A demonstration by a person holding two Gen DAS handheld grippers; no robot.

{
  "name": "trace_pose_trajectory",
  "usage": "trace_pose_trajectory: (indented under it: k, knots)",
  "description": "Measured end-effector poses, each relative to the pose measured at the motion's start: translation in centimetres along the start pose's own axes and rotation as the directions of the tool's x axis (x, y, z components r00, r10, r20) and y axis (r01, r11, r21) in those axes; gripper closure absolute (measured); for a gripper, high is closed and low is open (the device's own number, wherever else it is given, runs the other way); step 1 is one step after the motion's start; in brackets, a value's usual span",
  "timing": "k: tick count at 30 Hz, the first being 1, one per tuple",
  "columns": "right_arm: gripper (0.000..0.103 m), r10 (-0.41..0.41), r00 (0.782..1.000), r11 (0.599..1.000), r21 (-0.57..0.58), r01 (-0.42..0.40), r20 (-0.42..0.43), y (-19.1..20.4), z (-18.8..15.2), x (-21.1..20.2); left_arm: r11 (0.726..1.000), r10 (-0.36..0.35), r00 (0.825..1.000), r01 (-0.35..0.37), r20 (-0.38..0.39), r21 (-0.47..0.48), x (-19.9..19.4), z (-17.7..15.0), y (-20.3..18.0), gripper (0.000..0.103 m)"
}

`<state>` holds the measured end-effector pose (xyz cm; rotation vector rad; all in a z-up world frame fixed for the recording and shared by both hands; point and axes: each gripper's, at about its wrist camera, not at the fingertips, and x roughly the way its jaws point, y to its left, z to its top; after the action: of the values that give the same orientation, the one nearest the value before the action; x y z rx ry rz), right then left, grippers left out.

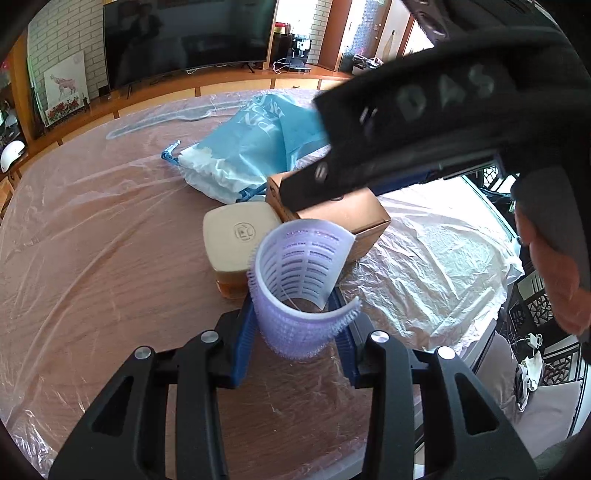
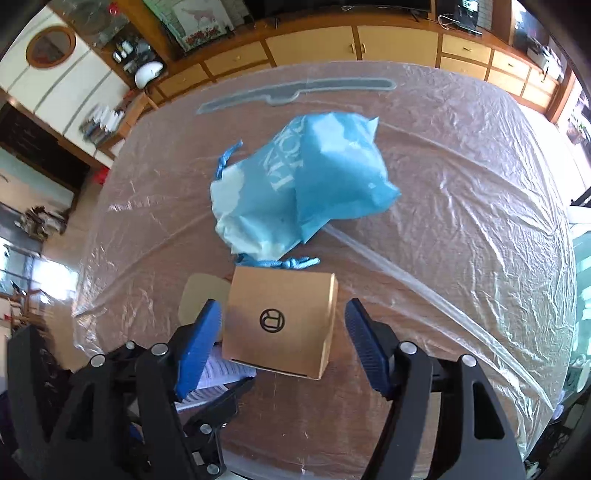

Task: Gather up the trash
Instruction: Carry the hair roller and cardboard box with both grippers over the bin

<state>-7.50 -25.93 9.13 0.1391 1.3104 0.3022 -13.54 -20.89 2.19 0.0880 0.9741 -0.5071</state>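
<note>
My left gripper is shut on a lilac hair roller, a curled bristly strip, held just above the table. Beyond it stand a bottle with a beige square cap and a brown cardboard box. A blue drawstring bag lies further back. My right gripper is open, its blue pads either side of the cardboard box without touching it. The blue bag lies just beyond the box. The right gripper's black body crosses the top right of the left wrist view.
The round wooden table is covered with crinkled clear plastic sheet. A grey knife-shaped print lies at its far side. Cabinets and a TV stand behind. The table edge drops off at the right.
</note>
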Motion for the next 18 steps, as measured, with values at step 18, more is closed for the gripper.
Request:
trace_pose_trajectory:
  k: [18]
  knots:
    - [0.042,0.246,0.968,0.94,0.232,-0.25,0.044,-6.0,-2.6,-0.9,0.999,-0.039,0.999,0.039,0.011,-0.011,-1.2,-0.6,1.0,0.064]
